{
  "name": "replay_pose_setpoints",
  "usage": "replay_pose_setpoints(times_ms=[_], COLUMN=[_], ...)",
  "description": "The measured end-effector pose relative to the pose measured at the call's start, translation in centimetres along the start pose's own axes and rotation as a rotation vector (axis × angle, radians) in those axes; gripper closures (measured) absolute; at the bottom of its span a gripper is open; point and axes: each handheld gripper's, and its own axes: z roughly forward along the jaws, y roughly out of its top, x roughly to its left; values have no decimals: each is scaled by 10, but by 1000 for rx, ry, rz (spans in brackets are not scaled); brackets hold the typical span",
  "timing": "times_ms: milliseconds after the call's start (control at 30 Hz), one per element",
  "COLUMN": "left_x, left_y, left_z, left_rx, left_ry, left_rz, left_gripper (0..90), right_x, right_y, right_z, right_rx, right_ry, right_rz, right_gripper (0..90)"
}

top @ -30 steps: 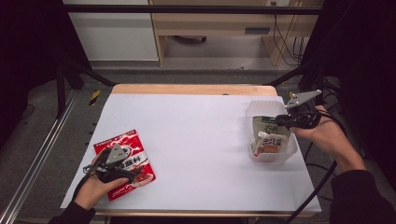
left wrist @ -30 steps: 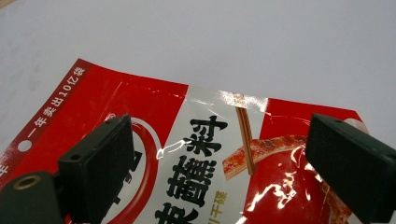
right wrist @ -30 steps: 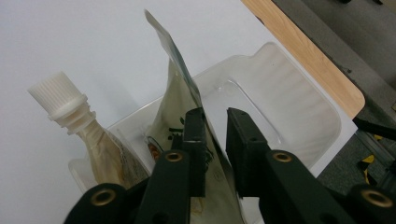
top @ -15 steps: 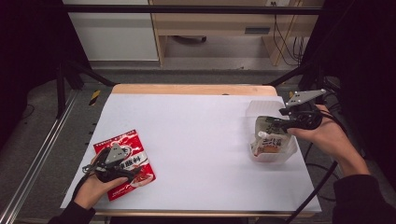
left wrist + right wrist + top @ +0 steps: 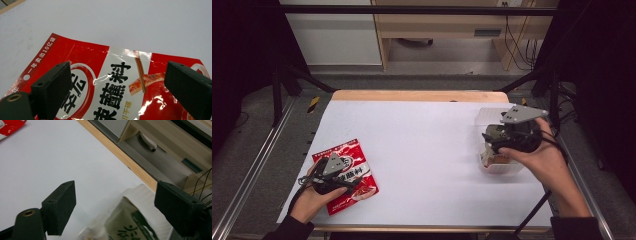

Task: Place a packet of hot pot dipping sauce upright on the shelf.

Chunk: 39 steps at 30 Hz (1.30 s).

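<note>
A red snack packet [image 5: 346, 151] with black lettering lies flat near the table's front left corner. My left gripper [image 5: 343, 176] hovers right over the red packet [image 5: 117, 50], jaws wide apart and pads off it. At the right edge stands a clear plastic container [image 5: 484, 115] with a green-and-white packet [image 5: 497, 159] leaning inside. My right gripper [image 5: 490, 141] is just above it. Its jaws have just been opening and stand wide, with the green-and-white packet [image 5: 130, 225] below them, blurred and untouched.
The white table top [image 5: 427, 145] has a wooden back edge [image 5: 417, 95]. Beyond it are a cabinet and a wooden shelf with cables. Black frame rails run along both sides of the table.
My right gripper has opened, letting go of the green-and-white packet, and shifted a little toward the near side. The packet stays in the container. My left gripper has kept still.
</note>
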Motion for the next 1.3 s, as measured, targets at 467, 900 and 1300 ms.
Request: replay_pose_setpoints(times_ms=[467,900,1300], left_x=[13,38,70], left_y=[-3,-12,-26], left_z=[-7,-17,-23], left_rx=[-11,-20,-48], left_ry=[47,140,196], left_rz=[-1,-36,-115], left_gripper=[65,74,72], right_x=[89,144,152], right_y=[1,-27,-55], right_z=[31,98,125], right_rx=[-19,-2,24], right_ry=[65,145,86], right_rz=[-17,86,157], right_gripper=[138,140,132])
